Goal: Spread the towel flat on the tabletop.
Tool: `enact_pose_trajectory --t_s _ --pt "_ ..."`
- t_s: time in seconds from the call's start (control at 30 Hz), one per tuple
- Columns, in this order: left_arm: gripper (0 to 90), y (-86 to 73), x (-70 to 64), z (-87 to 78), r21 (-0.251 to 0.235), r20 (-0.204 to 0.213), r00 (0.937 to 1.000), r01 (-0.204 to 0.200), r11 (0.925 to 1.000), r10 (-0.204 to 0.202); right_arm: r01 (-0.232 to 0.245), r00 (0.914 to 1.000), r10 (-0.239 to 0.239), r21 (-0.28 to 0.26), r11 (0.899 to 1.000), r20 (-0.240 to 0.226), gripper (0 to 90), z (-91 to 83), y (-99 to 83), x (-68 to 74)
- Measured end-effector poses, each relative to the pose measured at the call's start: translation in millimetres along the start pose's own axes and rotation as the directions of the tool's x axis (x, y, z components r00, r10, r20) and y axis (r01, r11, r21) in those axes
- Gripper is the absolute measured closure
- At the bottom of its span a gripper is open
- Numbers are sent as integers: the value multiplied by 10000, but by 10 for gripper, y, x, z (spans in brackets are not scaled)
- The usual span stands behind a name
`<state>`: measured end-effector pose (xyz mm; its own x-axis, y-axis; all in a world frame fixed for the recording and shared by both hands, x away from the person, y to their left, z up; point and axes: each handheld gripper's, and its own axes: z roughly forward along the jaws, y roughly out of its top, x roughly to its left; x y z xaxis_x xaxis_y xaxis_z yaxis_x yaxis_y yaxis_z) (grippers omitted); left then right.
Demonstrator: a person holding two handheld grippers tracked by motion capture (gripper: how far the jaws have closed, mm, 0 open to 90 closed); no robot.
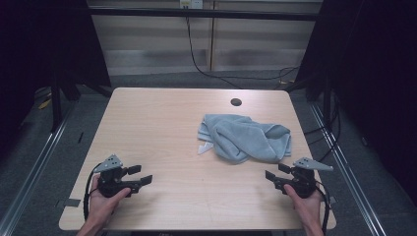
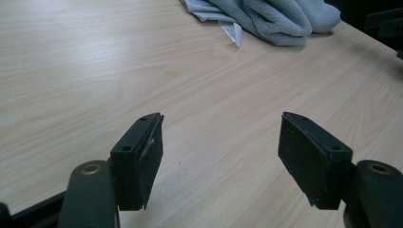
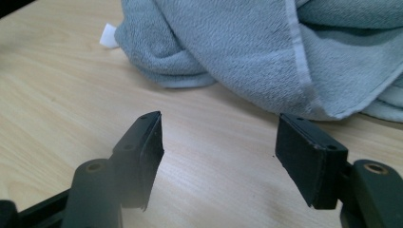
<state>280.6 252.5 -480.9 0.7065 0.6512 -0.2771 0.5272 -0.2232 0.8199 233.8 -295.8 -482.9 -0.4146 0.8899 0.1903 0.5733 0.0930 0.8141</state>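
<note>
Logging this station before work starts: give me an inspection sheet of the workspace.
Surface: light wooden table, with a round cable hole near the far edge.
Job's things: grey-blue towel, crumpled in a heap right of centre, a white tag sticking out at its left.
Clutter: nothing seen.
Grippers: left gripper open at the near left, apart from the towel; right gripper open at the near right, just short of the towel.
Cables: a black one trails from each gripper; another cable hangs down the back wall.
Surroundings: dark curtains at the sides, grey floor, metal rails.
</note>
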Motion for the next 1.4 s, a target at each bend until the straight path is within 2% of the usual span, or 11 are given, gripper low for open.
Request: enact_pose_trajectory --t_s 0.27,0.3,0.47,0.5,0.63,0.83,0.9,0.97,1.17,1.2,1.4 --pt "296 11 72 24 -72 -40 9994 355 9993 -356 83 9995 -64 593 9982 -325 355 91 -31 27" --pt "292 13 74 41 -22 -36 9994 354 9994 -354 391 9984 -355 839 9957 -434 354 108 -40 59" --pt "292 19 52 40 -58 75 9997 242 9997 -241 456 9960 -382 916 9948 -804 363 109 -44 101" --pt "290 20 51 42 -36 68 9998 193 9998 -193 355 9943 -261 908 9952 -1031 362 104 -15 104" --pt "279 28 81 48 -157 -217 9996 182 9997 -185 848 9900 -715 1089 9904 -1213 320 127 123 126" --pt "275 28 98 39 -108 -239 9997 91 9999 -93 983 9898 -872 969 9904 -1126 302 200 350 40" --pt "275 11 88 45 190 -135 9996 -234 9995 237 1457 9788 -1224 1383 9796 -1640 304 341 496 -2" --pt "275 7 77 49 270 -142 9994 -309 9992 313 1630 9796 -1453 1265 9785 -1385 308 428 575 -21" --pt "277 8 43 51 301 4 9992 -394 9988 394 1159 9887 -1063 886 9893 -1060 262 599 731 -195" --pt "277 7 40 54 311 58 9992 -403 9987 401 1280 9905 -1211 1162 9850 -646 237 683 760 -254" --pt "278 7 40 54 307 66 9991 -430 9986 428 710 9975 -711 1433 9871 -42 175 832 707 -463"
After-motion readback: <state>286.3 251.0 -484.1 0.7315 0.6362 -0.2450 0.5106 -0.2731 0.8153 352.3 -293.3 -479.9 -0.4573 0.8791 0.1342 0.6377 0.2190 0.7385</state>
